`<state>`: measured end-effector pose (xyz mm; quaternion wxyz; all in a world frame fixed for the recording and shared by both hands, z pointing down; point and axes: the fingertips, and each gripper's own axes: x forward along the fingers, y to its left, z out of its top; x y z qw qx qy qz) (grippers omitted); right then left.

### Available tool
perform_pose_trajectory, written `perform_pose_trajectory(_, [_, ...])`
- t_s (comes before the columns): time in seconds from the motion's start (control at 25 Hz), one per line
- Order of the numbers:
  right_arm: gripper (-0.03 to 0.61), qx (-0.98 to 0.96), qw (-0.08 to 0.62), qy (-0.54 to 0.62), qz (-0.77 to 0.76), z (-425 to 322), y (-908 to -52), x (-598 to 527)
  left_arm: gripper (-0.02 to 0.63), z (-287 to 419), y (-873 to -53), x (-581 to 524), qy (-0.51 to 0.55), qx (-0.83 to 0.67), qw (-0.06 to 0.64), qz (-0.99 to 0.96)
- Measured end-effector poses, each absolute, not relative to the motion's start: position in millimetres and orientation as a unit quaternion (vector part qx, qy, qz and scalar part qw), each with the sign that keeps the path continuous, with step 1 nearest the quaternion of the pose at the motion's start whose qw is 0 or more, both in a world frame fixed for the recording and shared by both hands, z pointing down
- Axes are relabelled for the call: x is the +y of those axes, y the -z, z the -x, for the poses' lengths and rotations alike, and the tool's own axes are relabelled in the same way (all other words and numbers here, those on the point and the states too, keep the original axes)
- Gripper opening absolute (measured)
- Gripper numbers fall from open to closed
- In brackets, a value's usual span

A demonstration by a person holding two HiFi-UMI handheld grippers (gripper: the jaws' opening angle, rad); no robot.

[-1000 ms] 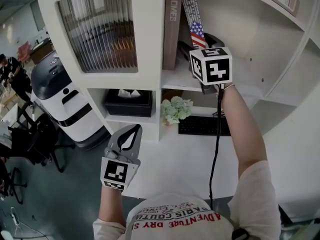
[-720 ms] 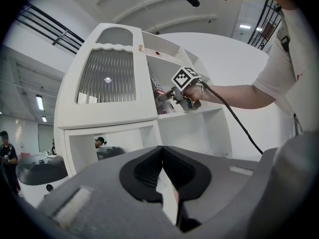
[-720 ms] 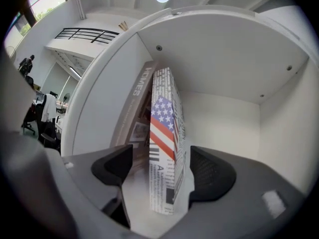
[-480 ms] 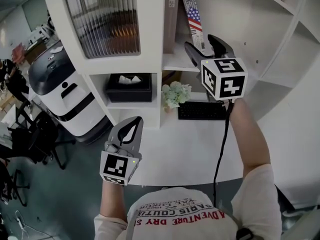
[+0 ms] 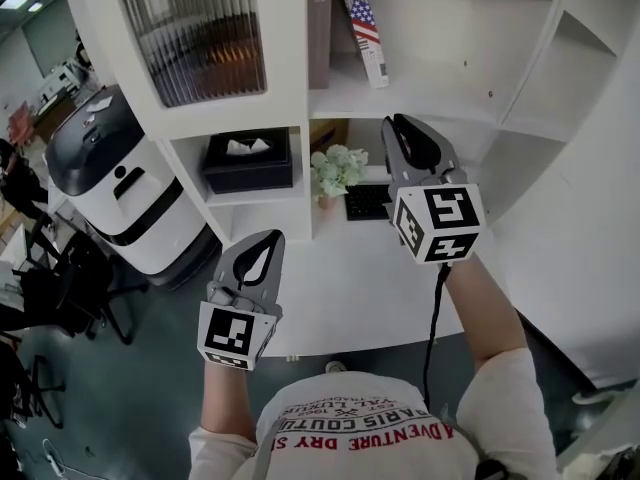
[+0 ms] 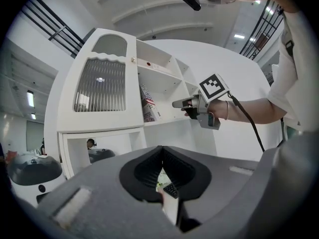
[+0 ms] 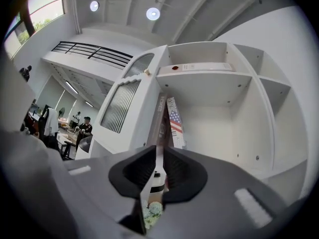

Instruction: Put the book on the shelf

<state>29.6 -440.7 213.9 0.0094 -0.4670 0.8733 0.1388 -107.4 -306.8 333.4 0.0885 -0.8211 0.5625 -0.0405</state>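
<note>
Head view: book (image 5: 362, 28) with a flag spine is already on the shelf (image 5: 430, 98), in the upper compartment. It is tilted, its top leaning toward the brown book (image 5: 320, 23) that stands upright just beside it, foot out to the right. Cannot tell whether the two tops actually touch.

Right gripper (image 5: 403, 128) hangs below the shelf board, in front of the lower compartment, well apart from the book. Its jaws have just been closing; the right gripper view shows them drawn together to a thin slit with nothing between, book (image 7: 175, 126) visible beyond. So closed and empty.

Left gripper (image 5: 268, 240) is low at the desk (image 5: 370, 298) edge, jaws together, also empty.

Lower down: tissue box (image 5: 248, 158), flowers (image 5: 335, 168), keyboard (image 5: 368, 200).

Task looks done or nearly done; only straightening the lean may remain.

Handling, as a guess: thin, stiff-covered book, light enough for one gripper. The cover is probably smooth, so it is likely to slip in a weak pinch. A leaning book can slide at the foot or tip over if nudged. The best hold is probably across both covers at the open front edge, about mid-height, pads flat. Pinching a corner would likely let it swing.
</note>
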Motion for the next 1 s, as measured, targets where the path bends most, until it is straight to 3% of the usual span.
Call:
perform_pose_trajectory(0.12, [0.000, 0.875, 0.021, -0.116, 0.470, -39.4, -233.6, -424.1, 0.005, 105.2, -332.6, -299.2, 0.035, 0.560, 0.089, 0.823])
perform_pose_trajectory(0.32, [0.000, 0.881, 0.035, -0.095, 0.462, -46.6, -276.3, -386.6, 0.005, 105.2, -343.8, -285.1, 0.038, 0.562, 0.073, 0.823])
perform_pose_trajectory(0.64, [0.000, 0.891, 0.000, -0.120, 0.437, -43.6, -336.8, -340.8, 0.005, 111.1, -349.5, -277.0, 0.037, 0.570, 0.062, 0.818])
perform_pose_trajectory(1.0, [0.000, 0.906, -0.011, -0.113, 0.408, -47.7, -359.6, -330.2, 0.005, 111.2, -352.3, -283.3, 0.032, 0.570, 0.053, 0.819])
